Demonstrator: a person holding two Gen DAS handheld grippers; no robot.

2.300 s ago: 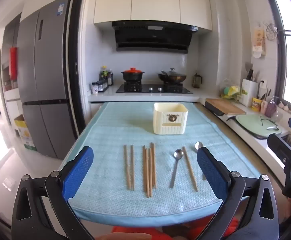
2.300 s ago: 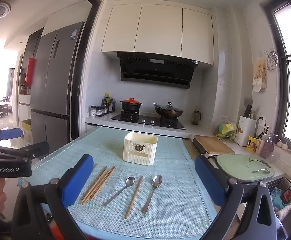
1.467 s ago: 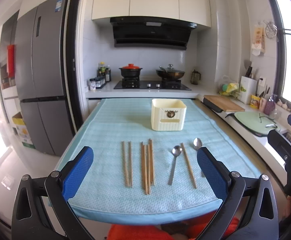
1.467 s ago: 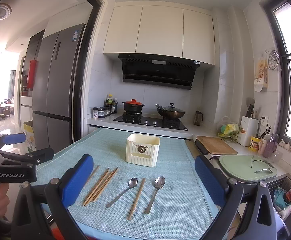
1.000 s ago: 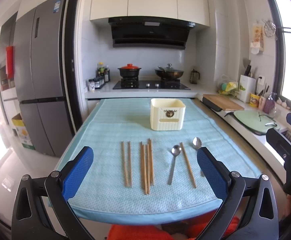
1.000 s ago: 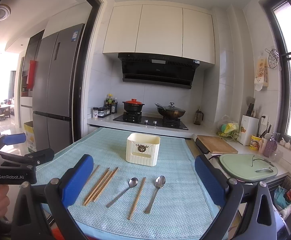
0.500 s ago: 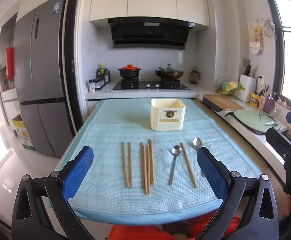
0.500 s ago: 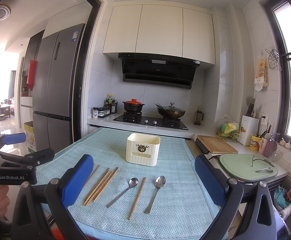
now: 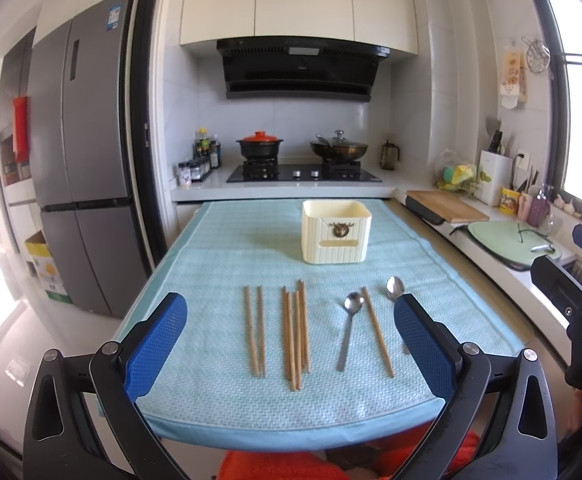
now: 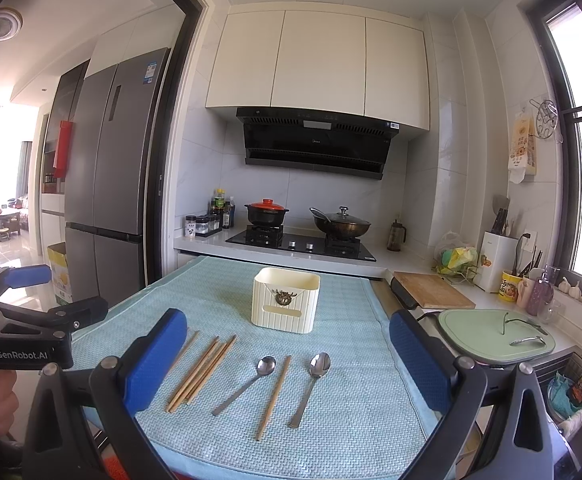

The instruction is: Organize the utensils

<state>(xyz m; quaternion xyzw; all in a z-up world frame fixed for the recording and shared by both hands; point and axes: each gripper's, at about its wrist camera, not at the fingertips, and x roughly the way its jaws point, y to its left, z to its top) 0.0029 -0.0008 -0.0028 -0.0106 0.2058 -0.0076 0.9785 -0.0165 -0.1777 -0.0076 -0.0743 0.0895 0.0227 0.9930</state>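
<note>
Kitchen bench [image 9: 219, 240] under a teal cloth, utensils laid out, nothing sorted yet.

Largest is the cream holder [image 9: 336, 236], upright beyond the row; nearer lie the chopsticks [image 9: 294, 334], one stray chopstick [image 9: 377, 331] between two spoons [image 10: 247, 385], all flat. Left claw [image 9: 291, 354] and right claw [image 10: 287, 364] hover with jaws wide apart, empty. Risks, I judge: thin sticks rolling or slipping from a pinch, pads snagging cloth, or a clumsy drop tipping the light holder.
</note>
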